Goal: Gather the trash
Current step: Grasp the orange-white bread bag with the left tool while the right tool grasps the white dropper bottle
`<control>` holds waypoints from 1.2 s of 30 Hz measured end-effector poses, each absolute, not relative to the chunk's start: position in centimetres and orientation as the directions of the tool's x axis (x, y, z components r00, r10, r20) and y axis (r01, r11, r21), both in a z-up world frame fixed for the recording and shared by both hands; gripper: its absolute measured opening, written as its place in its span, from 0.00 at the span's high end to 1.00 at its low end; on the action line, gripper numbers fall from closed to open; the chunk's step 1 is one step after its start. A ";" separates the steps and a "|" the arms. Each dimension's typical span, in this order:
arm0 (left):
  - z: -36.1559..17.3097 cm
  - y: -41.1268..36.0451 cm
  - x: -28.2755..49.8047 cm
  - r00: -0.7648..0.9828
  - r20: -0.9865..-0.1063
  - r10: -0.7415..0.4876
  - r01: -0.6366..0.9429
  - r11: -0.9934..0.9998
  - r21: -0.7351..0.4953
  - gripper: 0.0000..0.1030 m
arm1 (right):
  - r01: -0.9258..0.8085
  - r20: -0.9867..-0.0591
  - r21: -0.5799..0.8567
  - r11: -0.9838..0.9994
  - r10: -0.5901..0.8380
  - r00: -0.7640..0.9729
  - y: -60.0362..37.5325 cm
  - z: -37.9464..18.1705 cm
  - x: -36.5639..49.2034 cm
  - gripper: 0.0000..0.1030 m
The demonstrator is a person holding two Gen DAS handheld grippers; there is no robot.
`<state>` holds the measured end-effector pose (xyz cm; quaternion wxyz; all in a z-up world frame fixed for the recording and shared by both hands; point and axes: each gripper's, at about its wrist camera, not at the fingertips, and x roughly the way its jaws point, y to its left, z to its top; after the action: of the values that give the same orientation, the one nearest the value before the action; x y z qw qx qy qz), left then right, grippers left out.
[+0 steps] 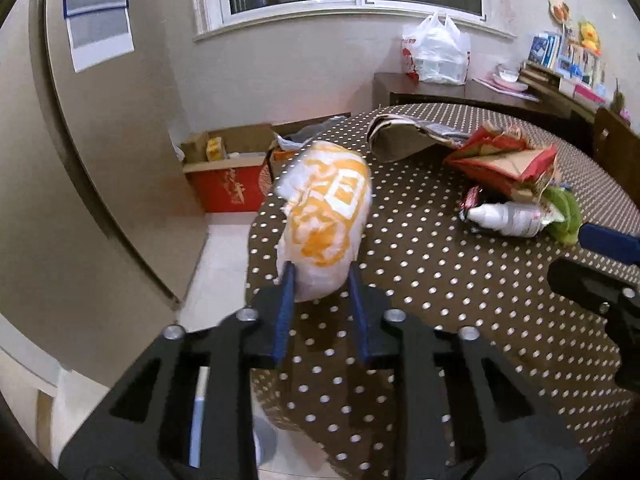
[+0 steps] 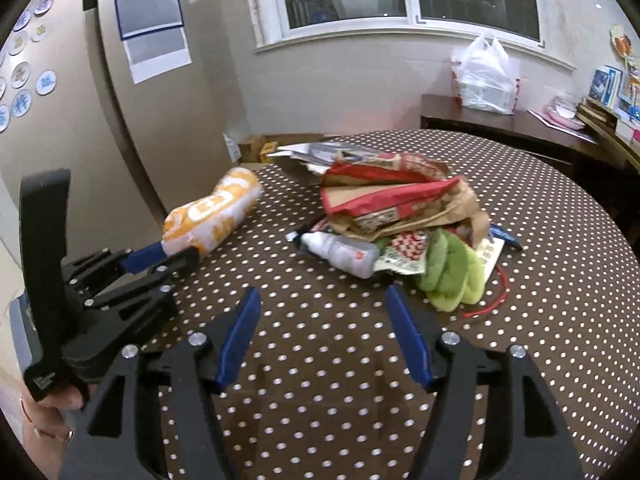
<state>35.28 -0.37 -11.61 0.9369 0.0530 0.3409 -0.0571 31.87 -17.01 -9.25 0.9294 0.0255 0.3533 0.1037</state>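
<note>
Your left gripper (image 1: 320, 276) fingers clamp the orange-printed plastic bag (image 1: 324, 216) at centre frame, lifted for disposal; your right gripper (image 2: 324, 312) fingers stand wide, empty, facing the trash pile (image 2: 400, 216) on the table (image 2: 520, 320).

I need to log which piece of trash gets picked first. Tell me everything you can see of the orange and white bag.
The orange and white bag is a crumpled thin plastic wrapper, white with bold orange print, bunched into a puffy oblong. The left gripper is shut on its near end, blue fingers pinching both sides. It juts out over the left edge of the dotted brown tablecloth, apart from the trash pile.
</note>
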 end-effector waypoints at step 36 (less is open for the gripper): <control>-11.7 -2.1 32.9 0.753 -0.627 -0.201 0.150 0.980 -0.133 0.87 | -0.281 -0.759 -0.050 0.958 0.146 0.634 -15.0 -11.1 39.9 0.60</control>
<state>32.93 -2.06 -11.71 0.9355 -0.0371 0.3386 -0.0938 39.88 -14.99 -11.13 0.9002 -0.0817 0.4110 0.1187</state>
